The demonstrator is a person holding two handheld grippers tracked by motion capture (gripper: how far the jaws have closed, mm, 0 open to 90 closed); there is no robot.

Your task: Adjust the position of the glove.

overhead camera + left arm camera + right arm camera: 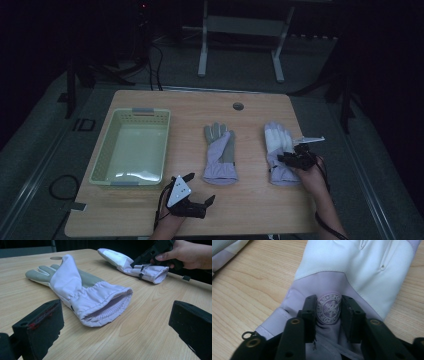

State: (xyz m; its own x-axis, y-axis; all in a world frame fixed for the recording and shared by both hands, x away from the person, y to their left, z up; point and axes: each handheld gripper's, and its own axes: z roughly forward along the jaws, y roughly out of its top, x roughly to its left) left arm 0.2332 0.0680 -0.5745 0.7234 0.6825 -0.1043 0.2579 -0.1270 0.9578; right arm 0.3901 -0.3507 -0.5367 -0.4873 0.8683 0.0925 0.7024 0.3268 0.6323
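Two lilac gloves lie flat on the wooden table, cuffs toward the person. Right glove near the table's right edge; middle glove well apart from it, at table centre, its thumb folded over a grey palm.

Right gripper is down on the right glove's back. Its jaws are narrow, pinching the fabric on either side of a round snowflake badge.

Left gripper sits near the front edge, just short of the middle glove's open cuff. Jaws wide apart, holding nothing.

Pale green basket at table left, well apart from both gloves.
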